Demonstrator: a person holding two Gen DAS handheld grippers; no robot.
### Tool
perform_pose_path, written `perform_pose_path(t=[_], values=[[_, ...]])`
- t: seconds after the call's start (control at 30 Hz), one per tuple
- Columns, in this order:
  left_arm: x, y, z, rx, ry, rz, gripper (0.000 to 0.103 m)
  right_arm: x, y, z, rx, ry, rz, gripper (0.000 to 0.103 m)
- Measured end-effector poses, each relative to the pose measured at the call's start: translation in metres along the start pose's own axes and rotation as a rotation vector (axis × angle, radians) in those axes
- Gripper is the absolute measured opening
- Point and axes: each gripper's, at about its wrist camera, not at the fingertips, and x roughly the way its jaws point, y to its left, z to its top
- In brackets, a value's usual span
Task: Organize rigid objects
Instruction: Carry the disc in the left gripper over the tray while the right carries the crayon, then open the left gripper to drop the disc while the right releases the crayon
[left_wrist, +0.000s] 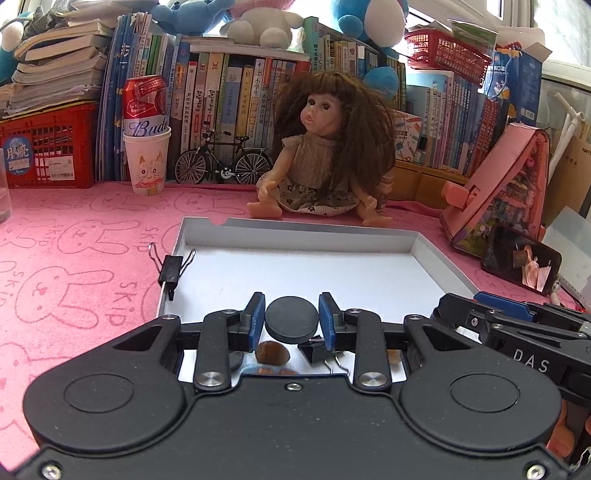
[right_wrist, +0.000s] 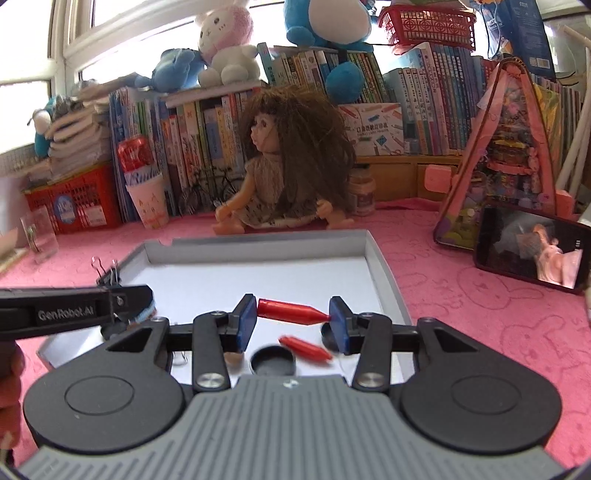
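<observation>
A shallow white tray (left_wrist: 295, 230) lies on the pink cloth. Over its near part my left gripper (left_wrist: 291, 314) is shut on a black round disc (left_wrist: 291, 325), held by its edges above the tray floor. Under it lie a brown round piece (left_wrist: 273, 352) and a small black binder clip (left_wrist: 314, 349). My right gripper (right_wrist: 293, 314) is shut on a red crayon (right_wrist: 288, 309), gripped end to end above the tray (right_wrist: 388, 280). A second red crayon (right_wrist: 304, 347) and two black round caps (right_wrist: 272, 360) rest on the floor below. The left gripper (right_wrist: 74, 310) shows at the left.
A black binder clip (left_wrist: 171, 269) is clamped on the tray's left rim. Behind the tray sits a doll (left_wrist: 325, 147). A paper cup holding a can (left_wrist: 146, 162) and a red crate (left_wrist: 48, 147) stand back left. A phone (right_wrist: 528, 254) and a pink toy house (right_wrist: 506, 155) stand at the right.
</observation>
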Motion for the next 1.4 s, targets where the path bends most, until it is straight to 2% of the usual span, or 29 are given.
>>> perform_pose_path(t=[0.1,0.2,0.37,0.6,1.4], values=[[0.011,-0.001,0.003,-0.01,-0.005,-0.003,0.029,0.012,-0.003,0.001,0.002,-0.013,-0.017,0.048],[0.02,-0.004,0.003,-0.004,-0.015,-0.005,0.029,0.022,-0.002,-0.001,-0.01,-0.012,0.004,0.048],[0.031,-0.011,0.0,0.028,-0.016,-0.001,0.029,0.034,0.001,0.001,-0.017,0.015,0.019,0.048],[0.042,-0.01,-0.001,0.021,-0.006,0.013,0.03,0.052,0.002,0.003,-0.008,0.086,-0.023,0.048],[0.048,-0.015,0.002,0.061,0.015,0.046,0.03,0.059,0.001,0.003,-0.005,0.123,-0.056,0.048]])
